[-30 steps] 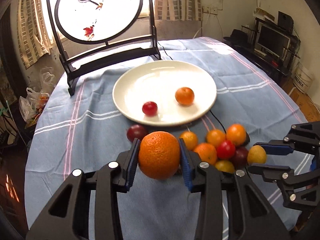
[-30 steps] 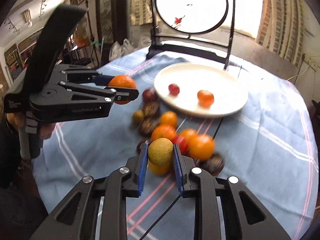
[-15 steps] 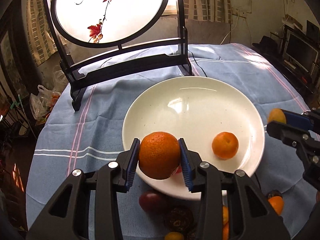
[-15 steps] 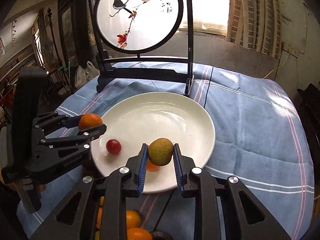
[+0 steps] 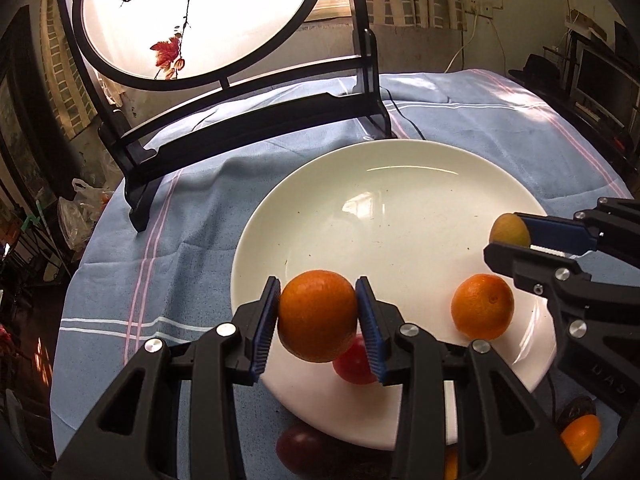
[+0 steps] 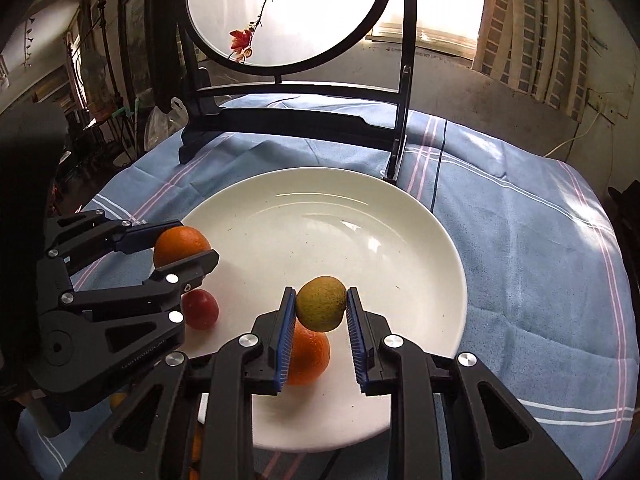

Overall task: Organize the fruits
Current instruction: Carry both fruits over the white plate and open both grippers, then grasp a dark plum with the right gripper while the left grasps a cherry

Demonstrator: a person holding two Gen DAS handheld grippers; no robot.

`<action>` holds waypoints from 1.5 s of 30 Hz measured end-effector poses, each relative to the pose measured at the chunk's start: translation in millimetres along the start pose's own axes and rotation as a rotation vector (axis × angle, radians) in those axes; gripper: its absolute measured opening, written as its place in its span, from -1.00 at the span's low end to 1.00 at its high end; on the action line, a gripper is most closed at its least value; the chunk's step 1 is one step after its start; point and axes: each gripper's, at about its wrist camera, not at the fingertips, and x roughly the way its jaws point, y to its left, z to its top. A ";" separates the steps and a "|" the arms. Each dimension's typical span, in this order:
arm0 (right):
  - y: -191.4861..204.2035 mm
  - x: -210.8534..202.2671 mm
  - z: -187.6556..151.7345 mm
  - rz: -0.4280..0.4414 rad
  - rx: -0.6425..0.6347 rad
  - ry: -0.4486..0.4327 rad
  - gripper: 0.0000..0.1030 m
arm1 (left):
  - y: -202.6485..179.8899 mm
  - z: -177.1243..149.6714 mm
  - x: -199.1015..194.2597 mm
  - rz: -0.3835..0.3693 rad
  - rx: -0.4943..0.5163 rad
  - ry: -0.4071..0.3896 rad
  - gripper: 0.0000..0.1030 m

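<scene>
My left gripper (image 5: 318, 316) is shut on a large orange (image 5: 318, 314), held over the near left rim of the white plate (image 5: 384, 200). The right gripper (image 6: 321, 310) is shut on a small yellow-green fruit (image 6: 322, 307) above the plate's (image 6: 320, 208) near part. In the left wrist view that fruit (image 5: 508, 231) shows at the right between the other tool's pads. On the plate lie a small orange (image 5: 482, 306), directly under the yellow-green fruit (image 6: 310, 354), and a red round fruit (image 6: 200, 309), partly hidden behind my left fingers (image 5: 354, 366).
A round painted screen on a black stand (image 5: 248, 92) rises behind the plate on the blue striped cloth (image 6: 520, 240). Loose fruit lies off the plate's near edge: a dark red one (image 5: 300, 448) and an orange one (image 5: 580, 438). Plastic bags (image 5: 80, 216) sit beyond the table's left edge.
Both grippers carried their fruits forward from above the loose pile to above the plate. The plate and screen now loom larger and the pile has dropped to the bottom edge.
</scene>
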 end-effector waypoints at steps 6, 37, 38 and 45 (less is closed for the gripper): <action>0.8 2.3 0.3 -0.015 0.001 -0.006 -0.50 | 1.7 3.5 -4.2 0.018 -0.003 -0.031 -0.26; 13.1 -127.4 -167.7 0.073 -0.002 0.057 0.31 | 41.8 -122.6 -129.8 -0.049 -0.050 -0.073 0.46; 17.4 -124.2 -172.9 0.067 -0.026 0.071 0.31 | 38.2 -126.4 -131.4 -0.057 -0.043 -0.069 0.47; 22.7 -100.9 -178.8 0.050 -0.063 0.127 0.07 | 11.0 -146.7 -140.5 -0.114 0.036 -0.048 0.50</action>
